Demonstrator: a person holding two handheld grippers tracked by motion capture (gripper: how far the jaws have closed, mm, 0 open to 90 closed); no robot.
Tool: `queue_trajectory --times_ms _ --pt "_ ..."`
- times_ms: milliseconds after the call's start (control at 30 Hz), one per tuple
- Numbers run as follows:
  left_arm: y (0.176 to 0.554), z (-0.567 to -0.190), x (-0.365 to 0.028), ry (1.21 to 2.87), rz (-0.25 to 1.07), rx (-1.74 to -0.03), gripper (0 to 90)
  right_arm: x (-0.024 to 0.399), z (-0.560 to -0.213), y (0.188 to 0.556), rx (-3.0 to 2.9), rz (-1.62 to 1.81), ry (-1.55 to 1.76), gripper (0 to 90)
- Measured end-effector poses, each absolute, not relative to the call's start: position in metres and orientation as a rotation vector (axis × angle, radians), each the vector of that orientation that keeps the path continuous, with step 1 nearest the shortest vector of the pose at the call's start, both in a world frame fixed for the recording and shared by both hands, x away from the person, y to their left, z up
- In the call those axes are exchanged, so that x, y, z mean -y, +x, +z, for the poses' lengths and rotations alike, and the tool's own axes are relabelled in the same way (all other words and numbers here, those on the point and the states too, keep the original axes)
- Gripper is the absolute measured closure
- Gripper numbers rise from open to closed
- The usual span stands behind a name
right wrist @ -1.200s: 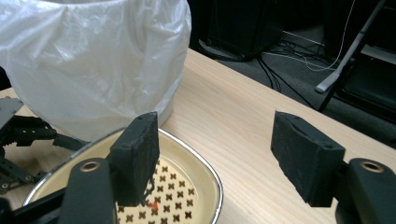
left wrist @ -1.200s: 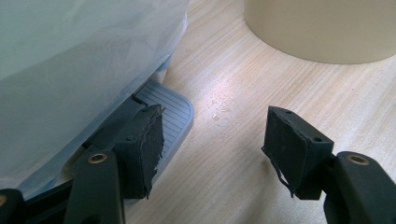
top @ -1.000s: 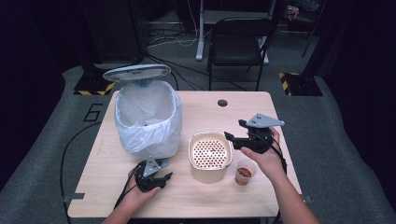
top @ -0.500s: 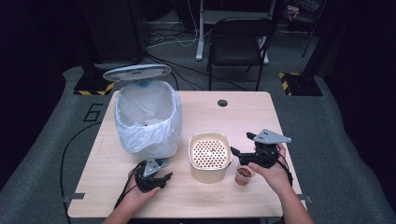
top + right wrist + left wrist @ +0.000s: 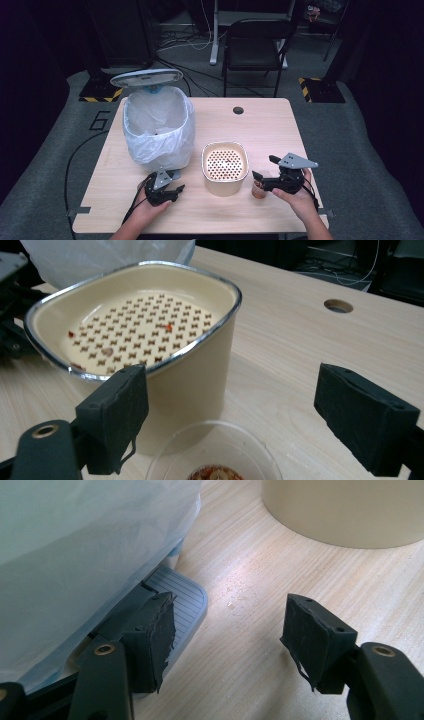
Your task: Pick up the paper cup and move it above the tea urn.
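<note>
Clear plastic cup (image 5: 215, 452), scraps inside, sits on surface beside cream strainer pot (image 5: 224, 167). Likely light, thin-walled, crushable: grip mid-wall gently. Right claw (image 5: 265, 176) open around it; left claw (image 5: 168, 191) open, empty.

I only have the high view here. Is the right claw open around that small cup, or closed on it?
Observer: Open. In the right gripper view, the right claw has its jaws wide apart, and the clear cup sits low between them.
Operator: What's inside the cream pot next to it?
Observer: Its perforated insert carries just a few small scraps, one of them red.
Operator: And the left claw?
Observer: The left claw is open too, with one jaw right by the ridged foot pedal under the bagged bin.
</note>
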State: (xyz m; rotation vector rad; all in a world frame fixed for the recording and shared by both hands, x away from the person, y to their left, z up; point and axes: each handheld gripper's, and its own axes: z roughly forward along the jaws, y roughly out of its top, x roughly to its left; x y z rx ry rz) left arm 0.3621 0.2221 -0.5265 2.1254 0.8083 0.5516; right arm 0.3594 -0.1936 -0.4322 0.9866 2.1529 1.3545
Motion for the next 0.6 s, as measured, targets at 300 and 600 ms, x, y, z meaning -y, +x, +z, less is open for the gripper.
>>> queue_trajectory --times_ms 300,600 --pt "0.362 -0.526 -0.222 2.126 0.553 -0.808 37.5 0.197 -0.451 0.354 -2.181 1.326 1.001 14.0" --pt "0.361 -0.527 -0.221 2.114 0.537 -0.824 37.5 0.199 -0.461 0.347 -2.196 1.326 1.023 14.7"
